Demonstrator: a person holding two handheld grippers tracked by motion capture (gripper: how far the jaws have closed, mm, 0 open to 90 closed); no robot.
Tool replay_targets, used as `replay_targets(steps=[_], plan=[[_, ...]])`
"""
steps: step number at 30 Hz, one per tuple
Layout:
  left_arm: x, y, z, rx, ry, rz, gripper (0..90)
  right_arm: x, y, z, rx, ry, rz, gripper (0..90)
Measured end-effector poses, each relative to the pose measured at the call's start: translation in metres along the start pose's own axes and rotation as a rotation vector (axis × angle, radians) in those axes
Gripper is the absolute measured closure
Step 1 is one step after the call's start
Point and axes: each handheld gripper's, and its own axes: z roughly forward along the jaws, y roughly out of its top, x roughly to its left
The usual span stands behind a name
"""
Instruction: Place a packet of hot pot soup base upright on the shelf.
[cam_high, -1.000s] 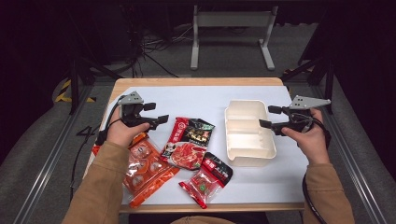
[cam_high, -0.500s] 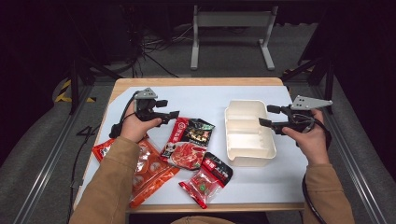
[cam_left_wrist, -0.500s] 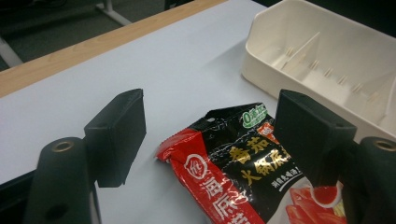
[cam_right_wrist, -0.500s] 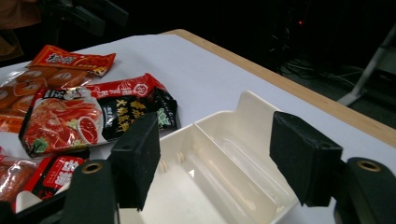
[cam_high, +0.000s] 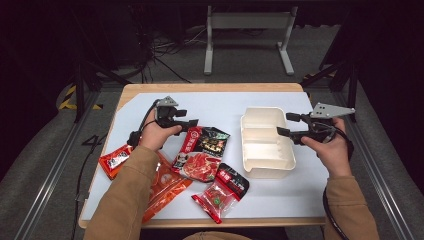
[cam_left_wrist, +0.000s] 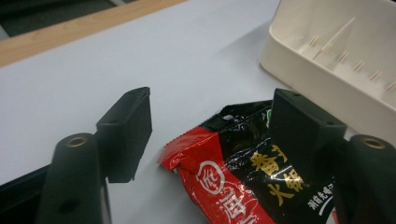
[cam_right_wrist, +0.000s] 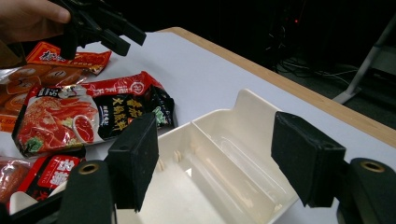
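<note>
1. Left tool (cam_high: 192, 121) sits low over the top corner of the red-and-black sauce packet (cam_high: 202, 151). Its jaws have just been closing; in the left gripper view that corner (cam_left_wrist: 243, 163) lies between them, pads not pressing yet, so the tool is open.
2. Right tool (cam_high: 284, 125) hangs over the right rim of the cream divided tray (cam_high: 266, 165), jaws spread, nothing between them. The right gripper view looks down into the tray's compartments (cam_right_wrist: 233, 154).
3. Packet lies flat on the white tabletop (cam_high: 225, 107) just left of the tray, near but not touching as far as I can tell.
4. Other pouches around it: small red pouch with a black label (cam_high: 222, 186) below it, large orange pouch (cam_high: 167, 182) partly under the left sleeve, small red sachet (cam_high: 115, 159) at the far left.
5. Tray is upright, compartments bare.
</note>
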Motion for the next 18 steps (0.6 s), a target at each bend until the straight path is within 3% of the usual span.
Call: replay_targets(steps=[14,18], plan=[[0.007,-0.016,0.026,0.109,-0.019,-0.048,39.7,0.0,-0.001,0.002,0.002,0.002,0.004,31.3],[0.008,-0.019,0.03,0.116,-0.019,-0.054,38.2,0.0,-0.001,0.003,0.006,0.003,0.004,31.3]])
